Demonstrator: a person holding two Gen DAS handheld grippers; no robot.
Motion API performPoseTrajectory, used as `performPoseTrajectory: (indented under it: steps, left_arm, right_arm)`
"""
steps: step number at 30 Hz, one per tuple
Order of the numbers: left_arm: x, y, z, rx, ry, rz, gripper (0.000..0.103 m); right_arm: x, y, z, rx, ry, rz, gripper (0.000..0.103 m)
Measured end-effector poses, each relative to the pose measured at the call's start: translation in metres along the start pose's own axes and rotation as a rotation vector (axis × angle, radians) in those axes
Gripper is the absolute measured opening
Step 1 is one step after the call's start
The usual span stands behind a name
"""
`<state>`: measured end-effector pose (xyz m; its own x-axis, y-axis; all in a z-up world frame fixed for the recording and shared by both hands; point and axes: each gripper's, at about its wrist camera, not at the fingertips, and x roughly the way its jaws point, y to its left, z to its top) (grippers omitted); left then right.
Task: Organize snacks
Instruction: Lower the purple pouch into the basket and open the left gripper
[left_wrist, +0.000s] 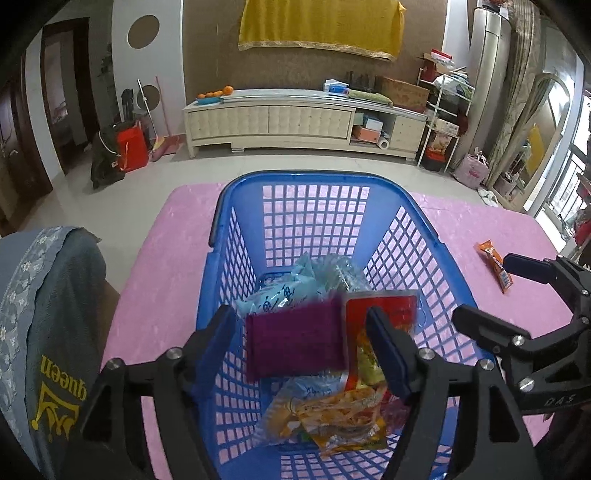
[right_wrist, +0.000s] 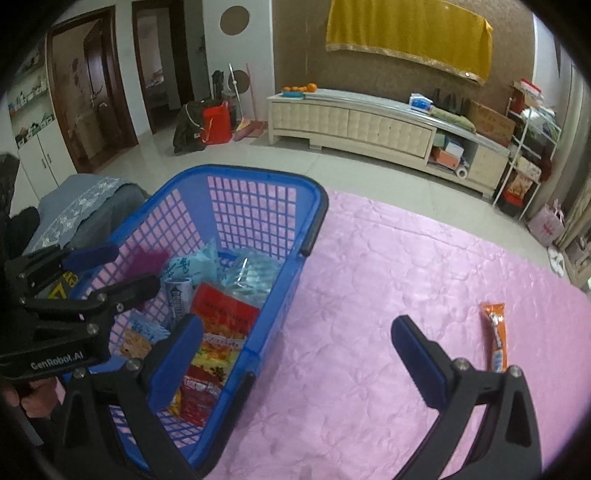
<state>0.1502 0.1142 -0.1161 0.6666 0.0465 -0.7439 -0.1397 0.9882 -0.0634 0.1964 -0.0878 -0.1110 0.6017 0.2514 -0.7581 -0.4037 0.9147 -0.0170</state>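
Observation:
A blue plastic basket (left_wrist: 417, 218) stands on the pink tablecloth and holds several snack packs, among them a red and yellow pack (left_wrist: 384, 306) and pale blue packs (left_wrist: 280, 291). My left gripper (left_wrist: 301, 343) is open above the basket; a blurred purple pack (left_wrist: 295, 336) is between its fingers, apart from both, over the basket. In the right wrist view the basket (right_wrist: 314, 192) is at the left. My right gripper (right_wrist: 295, 354) is open and empty beside the basket. An orange snack stick (right_wrist: 495, 336) lies on the cloth to its right, also in the left wrist view (left_wrist: 496, 264).
The pink tablecloth (right_wrist: 388, 277) covers the table. A chair with a grey cover (left_wrist: 48, 295) stands at the table's left. A cream TV cabinet (left_wrist: 295, 118) and a cluttered rack (left_wrist: 443, 122) stand across the tiled floor.

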Motion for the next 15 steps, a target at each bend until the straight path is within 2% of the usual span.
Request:
performPoseTrajectory:
  steps: [15]
  left_arm:
    - [-0.057, -0.029, -0.006, 0.045, -0.072, 0.005, 0.075]
  right_arm:
    - [-0.065, -0.005, -0.006, 0.006, -0.068, 0.000, 0.103]
